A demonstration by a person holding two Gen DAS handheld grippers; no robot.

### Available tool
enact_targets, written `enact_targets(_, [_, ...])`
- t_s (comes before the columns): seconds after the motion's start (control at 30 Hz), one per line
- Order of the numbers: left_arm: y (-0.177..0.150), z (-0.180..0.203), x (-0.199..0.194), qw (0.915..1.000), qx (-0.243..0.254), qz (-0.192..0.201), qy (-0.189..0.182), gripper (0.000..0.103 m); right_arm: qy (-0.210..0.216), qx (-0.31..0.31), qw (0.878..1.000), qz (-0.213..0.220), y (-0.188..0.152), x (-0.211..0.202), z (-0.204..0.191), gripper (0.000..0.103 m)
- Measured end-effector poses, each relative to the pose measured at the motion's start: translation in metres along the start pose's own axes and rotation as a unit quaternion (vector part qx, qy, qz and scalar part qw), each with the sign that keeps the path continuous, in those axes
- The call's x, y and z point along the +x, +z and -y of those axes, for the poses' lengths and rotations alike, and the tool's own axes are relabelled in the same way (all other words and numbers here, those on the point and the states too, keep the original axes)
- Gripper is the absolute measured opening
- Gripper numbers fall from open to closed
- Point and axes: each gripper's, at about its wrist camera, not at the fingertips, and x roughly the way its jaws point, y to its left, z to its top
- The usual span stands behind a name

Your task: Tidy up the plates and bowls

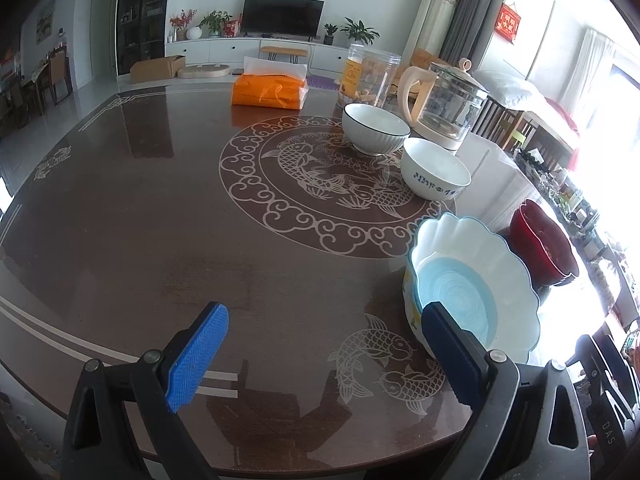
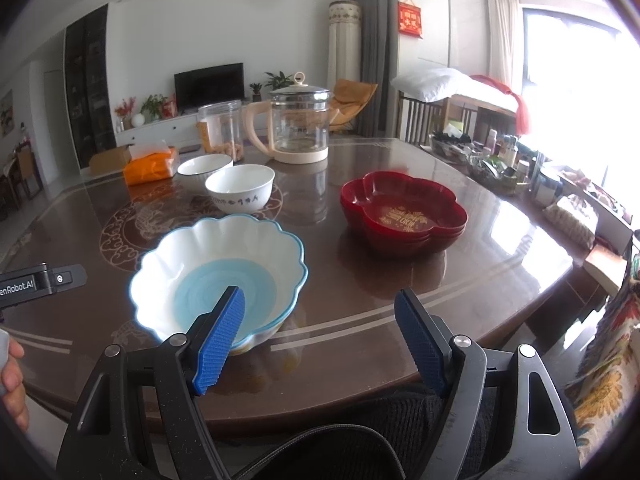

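Scalloped blue bowl [image 2: 218, 276], red dish [image 2: 404, 212], two white bowls [image 2: 240, 188] upright.

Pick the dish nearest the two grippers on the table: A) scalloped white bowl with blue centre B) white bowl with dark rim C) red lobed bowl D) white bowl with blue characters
A. The scalloped white bowl sits at the near table edge, partly behind a fingertip in each wrist view, while the red lobed bowl and both small white bowls lie further back. Both grippers, left and right, are open and empty.
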Motion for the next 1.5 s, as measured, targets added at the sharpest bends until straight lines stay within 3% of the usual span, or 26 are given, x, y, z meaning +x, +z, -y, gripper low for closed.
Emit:
enact_targets(0.13, [0.012, -0.006, 0.002, 1.0, 0.0, 0.003, -0.004, 0.097, 0.029, -0.013, 0.999, -0.023, 0.015, 0.009, 0.006, 0.08])
enact_targets(0.33, [0.048, -0.007, 0.015, 0.9994, -0.009, -0.001, -0.034, 0.097, 0.071, -0.079, 0.992, -0.061, 0.068, 0.042, 0.008, 0.08])
enact_targets(0.47, [0.084, -0.004, 0.04, 0.9986, -0.01, -0.019, -0.048, 0.097, 0.095, -0.09, 0.986, -0.106, 0.109, 0.086, 0.014, 0.08])
enact_targets(0.67, [0.144, -0.003, 0.083, 0.9986, -0.016, -0.034, -0.038, 0.097, 0.125, -0.113, 0.974, -0.149, 0.167, 0.162, 0.011, 0.08])
enact_targets(0.97, [0.209, -0.002, 0.166, 0.9933, -0.068, -0.086, -0.034, 0.096, 0.194, -0.119, 0.954, -0.196, 0.231, 0.247, -0.048, 0.08])
enact_targets(1.13, [0.227, 0.007, 0.202, 0.9899, -0.083, -0.108, -0.04, 0.083, 0.22, -0.067, 0.94, -0.25, 0.243, 0.298, -0.084, 0.077])
enact_targets(1.23, [0.233, 0.012, 0.215, 0.9906, -0.076, -0.11, -0.03, 0.077, 0.214, -0.05, 0.933, -0.284, 0.238, 0.328, -0.099, 0.062])
enact_targets(1.3, [0.235, 0.013, 0.223, 0.9908, -0.072, -0.111, -0.027, 0.07, 0.212, -0.032, 0.926, -0.309, 0.231, 0.347, -0.104, 0.061])
enact_targets(1.43, [0.235, 0.013, 0.238, 0.989, -0.069, -0.128, -0.028, 0.054, 0.207, -0.027, 0.926, -0.315, 0.224, 0.365, -0.114, 0.058])
enact_targets(1.5, [0.234, 0.013, 0.245, 0.9881, -0.07, -0.134, -0.03, 0.046, 0.204, -0.031, 0.925, -0.32, 0.221, 0.373, -0.119, 0.051])
